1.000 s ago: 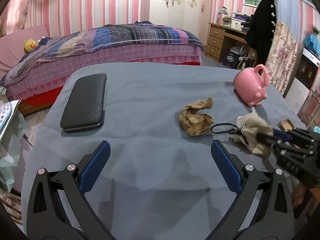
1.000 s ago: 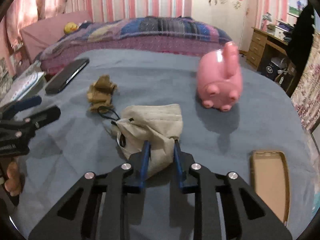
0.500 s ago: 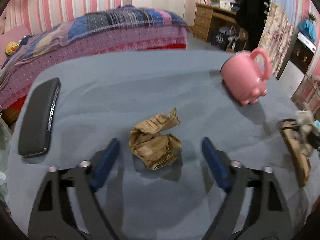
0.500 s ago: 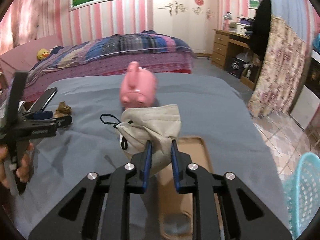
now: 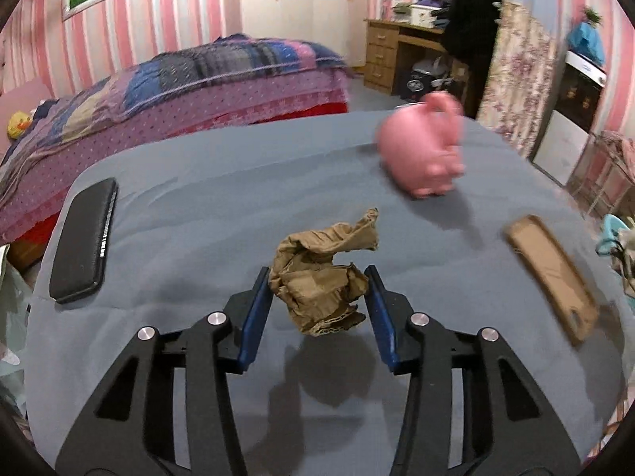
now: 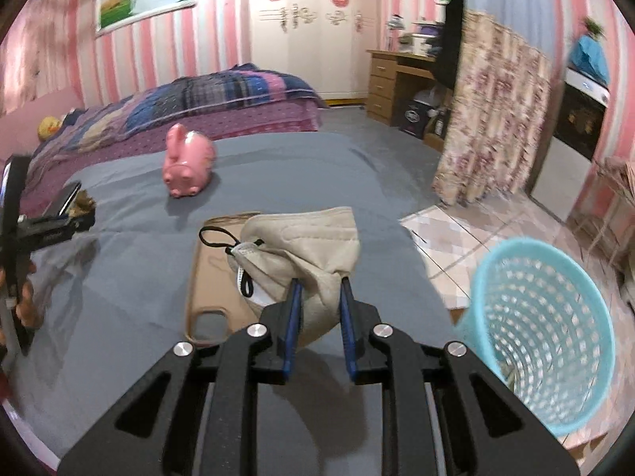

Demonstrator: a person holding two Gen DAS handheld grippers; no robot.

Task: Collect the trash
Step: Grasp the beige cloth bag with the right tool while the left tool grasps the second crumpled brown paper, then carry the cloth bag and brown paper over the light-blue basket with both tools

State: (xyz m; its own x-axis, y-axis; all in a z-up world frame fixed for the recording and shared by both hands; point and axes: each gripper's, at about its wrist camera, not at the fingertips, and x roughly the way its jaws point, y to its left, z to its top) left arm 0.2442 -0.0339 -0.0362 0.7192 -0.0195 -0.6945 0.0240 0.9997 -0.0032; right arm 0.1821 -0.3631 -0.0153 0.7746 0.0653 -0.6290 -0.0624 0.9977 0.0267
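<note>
Lifted, crumpled brown paper now hangs creased.

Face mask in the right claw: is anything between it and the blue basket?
Nothing visible. The right claw grips the face mask above the table edge, and the blue basket stands on the floor to its right, its mouth unobstructed.

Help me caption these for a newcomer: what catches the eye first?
The right gripper pinches a beige face mask above the grey table, with a turquoise mesh basket on the floor to its right. The left gripper grips crumpled brown paper; a pink piggy bank sits behind it.
</note>
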